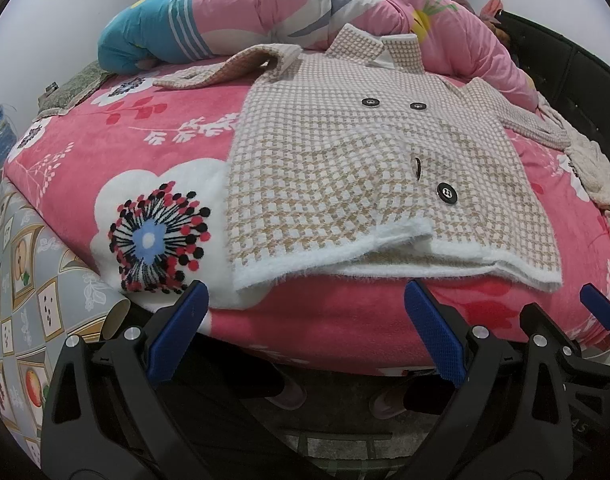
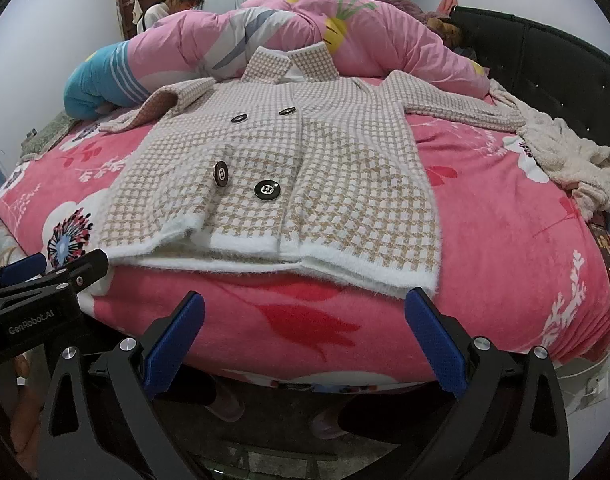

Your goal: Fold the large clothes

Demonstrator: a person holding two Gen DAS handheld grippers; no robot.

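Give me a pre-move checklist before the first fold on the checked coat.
1. Left gripper open and empty: ok.
2. Right gripper open and empty: ok.
3. Beige-and-white checked knit coat lying front up, hem toward both grippers: ok.
4. Coat flat: not ok; the front panel near the lower black buttons is rucked, and the hem lifts off the pink floral blanket.
5. Sleeves spread: not ok; one sleeve is twisted, lining showing.
6. Fold area free: not ok; the cream fluffy garment touches the other sleeve's cuff and the pink quilt sits against the collar.
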